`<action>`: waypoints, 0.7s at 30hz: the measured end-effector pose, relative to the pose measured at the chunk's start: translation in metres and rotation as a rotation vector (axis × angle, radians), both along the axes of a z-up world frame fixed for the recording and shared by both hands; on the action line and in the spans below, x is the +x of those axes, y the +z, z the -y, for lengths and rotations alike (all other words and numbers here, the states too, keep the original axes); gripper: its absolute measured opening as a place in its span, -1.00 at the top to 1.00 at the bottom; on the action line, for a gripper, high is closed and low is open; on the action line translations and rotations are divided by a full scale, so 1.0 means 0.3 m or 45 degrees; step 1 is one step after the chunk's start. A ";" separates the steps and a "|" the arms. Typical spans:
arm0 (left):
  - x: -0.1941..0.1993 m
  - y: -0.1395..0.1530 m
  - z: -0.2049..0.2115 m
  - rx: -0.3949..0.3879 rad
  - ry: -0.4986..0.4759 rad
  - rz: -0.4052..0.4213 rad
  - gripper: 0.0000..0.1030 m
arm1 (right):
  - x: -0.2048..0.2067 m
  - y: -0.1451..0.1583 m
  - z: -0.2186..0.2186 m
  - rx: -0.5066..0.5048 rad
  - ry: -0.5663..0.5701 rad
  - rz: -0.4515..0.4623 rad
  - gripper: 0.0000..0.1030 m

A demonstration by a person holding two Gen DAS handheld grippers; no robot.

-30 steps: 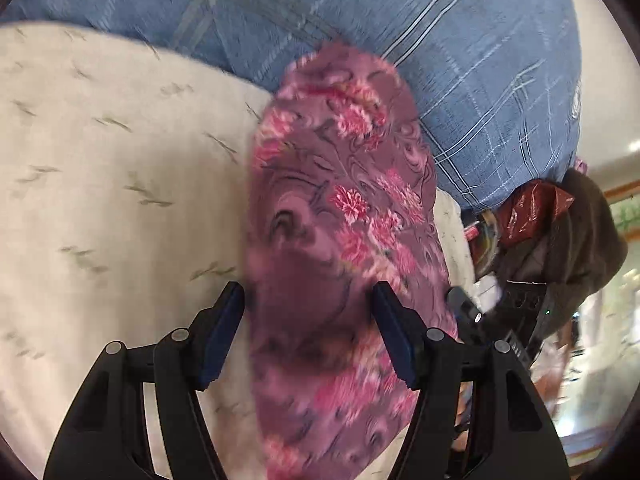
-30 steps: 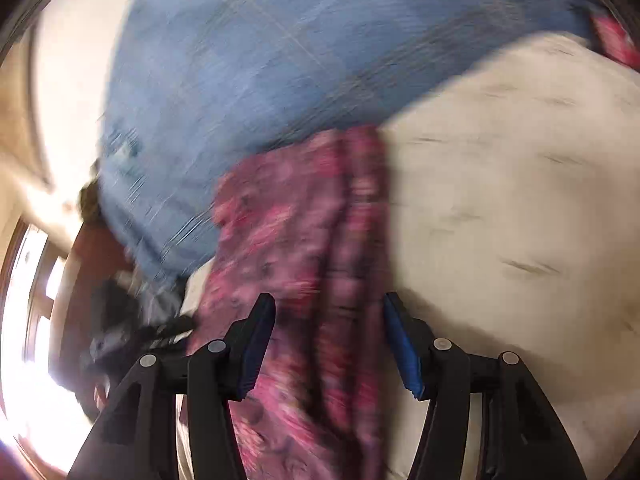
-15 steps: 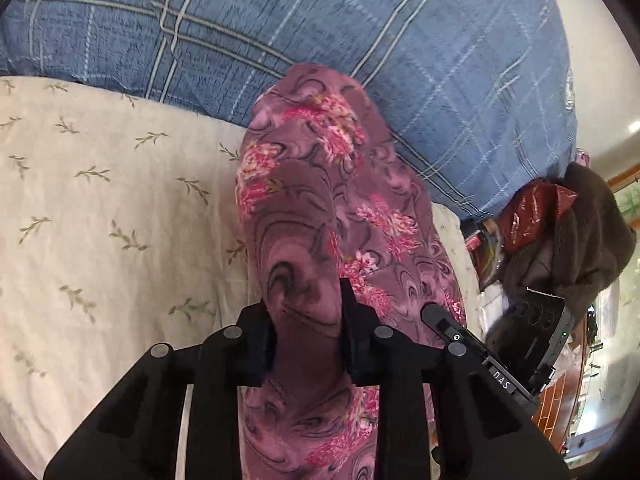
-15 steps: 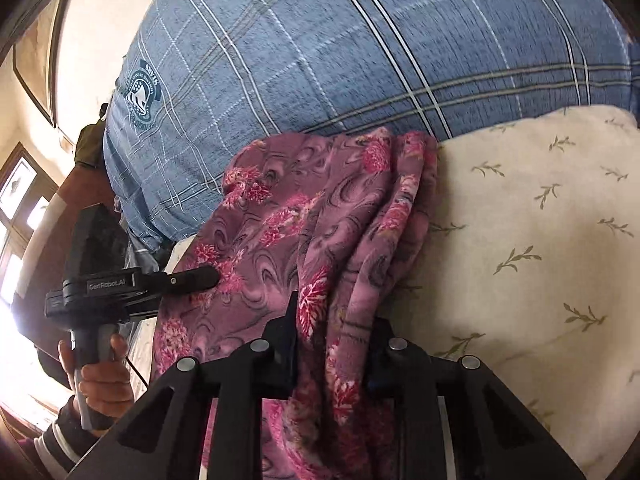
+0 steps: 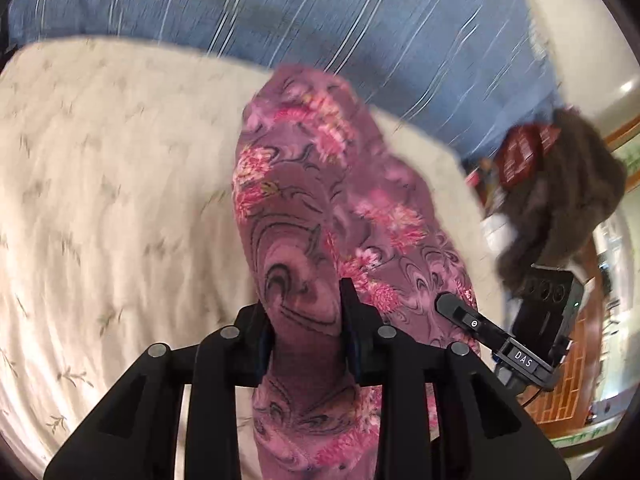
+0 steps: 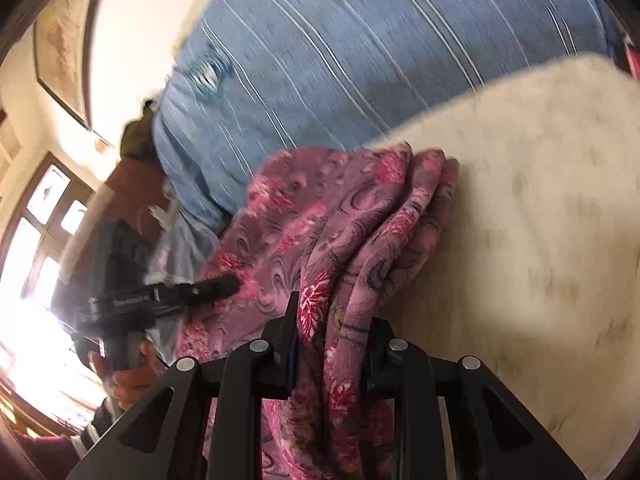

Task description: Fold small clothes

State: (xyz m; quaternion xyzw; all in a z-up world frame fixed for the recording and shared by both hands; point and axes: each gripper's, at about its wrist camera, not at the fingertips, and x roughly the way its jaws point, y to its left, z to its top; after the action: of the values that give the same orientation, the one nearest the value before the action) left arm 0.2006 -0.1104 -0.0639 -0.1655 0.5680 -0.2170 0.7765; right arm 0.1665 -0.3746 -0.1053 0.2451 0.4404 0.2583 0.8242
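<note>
Both the left gripper (image 5: 306,320) and the right gripper (image 6: 330,332) pinch bunched folds of the purple floral garment (image 5: 320,208), which lies, apparently partly lifted, near the cream sprigged sheet's (image 5: 100,200) edge below a blue plaid quilt (image 5: 320,20).

We see a bed covered with a cream sheet (image 5: 120,208) that has a small print of leafy twigs. A big blue checked pillow (image 5: 320,20) lies on it along the top of both frames. A purple floral garment (image 5: 320,208) rests partly on the sheet near the centre, its far end close to the pillow's lower edge.
</note>
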 end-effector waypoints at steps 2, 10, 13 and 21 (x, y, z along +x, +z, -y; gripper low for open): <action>0.000 -0.044 -0.023 -0.023 0.000 -0.047 0.31 | -0.004 -0.034 -0.002 -0.036 -0.022 -0.055 0.39; 0.152 0.042 -0.080 -0.047 0.064 0.070 0.08 | 0.157 0.104 0.090 -0.066 -0.163 0.070 0.25; 0.276 0.033 -0.011 0.023 0.064 0.058 0.08 | 0.281 0.047 0.060 -0.050 -0.167 -0.004 0.35; 0.502 -0.092 0.068 0.241 0.082 0.061 0.24 | 0.341 -0.005 0.029 -0.165 -0.144 0.018 0.92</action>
State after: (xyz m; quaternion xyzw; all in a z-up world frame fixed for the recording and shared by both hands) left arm 0.3512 -0.1307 -0.0915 -0.1045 0.5616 -0.1413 0.8085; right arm 0.2689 -0.3834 -0.1068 0.2139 0.4358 0.1838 0.8547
